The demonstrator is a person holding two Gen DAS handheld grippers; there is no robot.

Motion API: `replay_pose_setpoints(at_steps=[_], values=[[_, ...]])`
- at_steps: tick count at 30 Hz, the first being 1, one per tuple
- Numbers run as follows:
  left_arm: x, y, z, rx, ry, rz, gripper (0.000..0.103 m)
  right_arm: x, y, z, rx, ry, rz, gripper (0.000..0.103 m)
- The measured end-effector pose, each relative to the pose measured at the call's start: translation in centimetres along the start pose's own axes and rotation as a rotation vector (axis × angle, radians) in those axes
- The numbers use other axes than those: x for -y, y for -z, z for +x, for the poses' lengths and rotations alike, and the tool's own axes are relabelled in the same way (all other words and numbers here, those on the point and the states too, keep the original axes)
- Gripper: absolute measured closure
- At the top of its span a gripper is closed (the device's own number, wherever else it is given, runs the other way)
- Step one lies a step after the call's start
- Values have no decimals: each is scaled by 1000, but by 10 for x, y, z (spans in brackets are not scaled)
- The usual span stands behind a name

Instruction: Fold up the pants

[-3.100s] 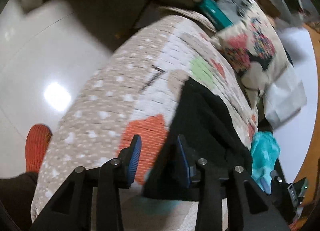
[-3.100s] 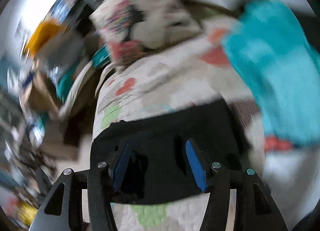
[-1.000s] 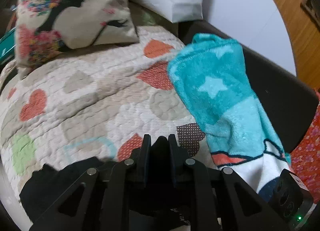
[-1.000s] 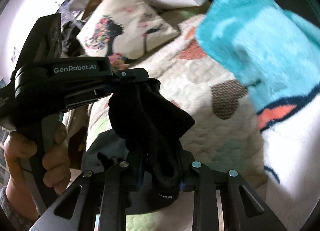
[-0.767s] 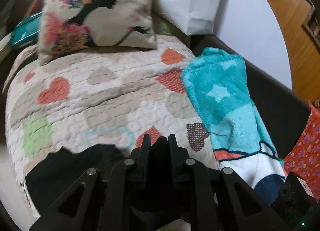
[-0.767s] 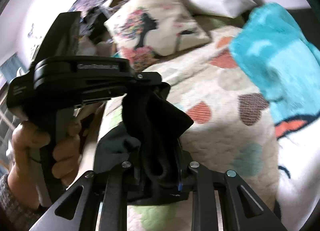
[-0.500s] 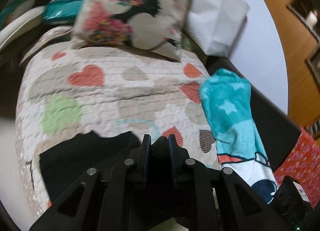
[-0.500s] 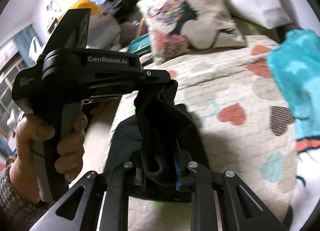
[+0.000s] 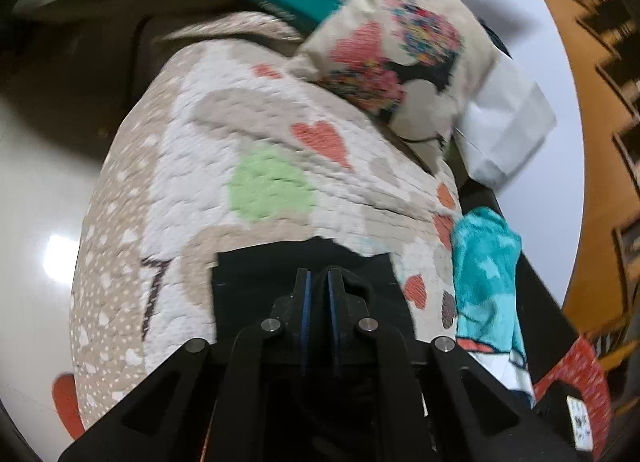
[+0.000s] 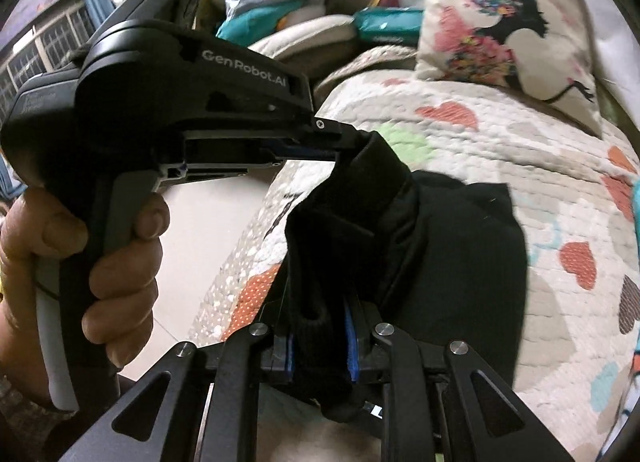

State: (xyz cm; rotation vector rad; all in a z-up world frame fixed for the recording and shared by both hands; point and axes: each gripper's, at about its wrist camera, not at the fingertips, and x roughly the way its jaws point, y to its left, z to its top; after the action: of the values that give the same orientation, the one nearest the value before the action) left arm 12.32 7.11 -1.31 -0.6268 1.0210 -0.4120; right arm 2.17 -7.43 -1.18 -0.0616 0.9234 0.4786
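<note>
Since half a second earlier both views had swung toward the quilt's left edge: the floor (image 9: 36,189) came into the left wrist view at 9 o'clock, and the teal blanket (image 9: 486,262) slid out to 3 o'clock. The grip itself looked unchanged.

Left tongs (image 9: 317,286) were clamped on a bunched edge of the black pants (image 9: 256,286), blue pads nearly together with fabric between them. In the right wrist view the left tongs (image 10: 340,141) came in from 9 o'clock, held by the person's hand (image 10: 84,258), lifting a pants (image 10: 460,262) edge off the quilt (image 10: 500,133).

Right tongs (image 10: 320,338) were also closed on the pants, a thick roll of black cloth pinched between the pads at 6 o'clock.

The rest of the pants lay flat on the heart-patterned quilt (image 9: 248,149), hanging taut between the two grips. The floral pillow (image 10: 504,17) sat at 1 o'clock beyond the quilt, with a white paper bag (image 9: 504,121) just beside it. Left view was motion-blurred.
</note>
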Motion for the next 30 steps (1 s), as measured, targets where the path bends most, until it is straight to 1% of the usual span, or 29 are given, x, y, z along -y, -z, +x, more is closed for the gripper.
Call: replay_pose_setpoints(at_steps=[1,5,7,10,12,13,14,15,16,17,19,21,23,25,28,30], values=[[-9,-1,1,-2,-11,-24,95,-4,0,5,-8,5,-11,82],[-25,0,-1,-5,-62,-67,95,-15,2,17,-29,23,-43,82],[-33,3,-3,-14,-83,-104,95,-17,4,20,-35,31,-59,82],[-43,10,-5,-26,-133,-163,95,-25,7,22,-38,46,-96,82],[-52,15,-5,-38,-161,-218,95,-29,11,23,-35,57,-118,80],[-58,17,-5,-42,-180,-252,95,-31,14,23,-31,58,-127,76],[-62,18,-6,-42,-189,-269,95,-32,15,23,-29,54,-131,69],[-69,19,-7,-42,-186,-303,95,-33,17,22,-22,41,-132,65],[-73,19,-8,-42,-173,-325,95,-34,18,21,-20,35,-134,56],[-81,20,-11,-39,-145,-370,95,-35,18,20,-18,25,-136,47],[-93,20,-16,-26,-95,-433,94,-38,21,16,-12,6,-152,40],[-101,21,-27,11,-74,-479,93,-42,25,7,-5,-8,-176,36],[-99,20,-37,45,-83,-473,93,-43,32,-3,-6,-21,-200,34],[-87,19,-44,70,-97,-421,93,-40,40,-15,-9,-31,-219,34],[-59,20,-45,79,-97,-301,91,-25,50,-34,-8,-21,-216,34],[-38,23,-40,73,-80,-226,85,-7,52,-47,12,2,-176,34]])
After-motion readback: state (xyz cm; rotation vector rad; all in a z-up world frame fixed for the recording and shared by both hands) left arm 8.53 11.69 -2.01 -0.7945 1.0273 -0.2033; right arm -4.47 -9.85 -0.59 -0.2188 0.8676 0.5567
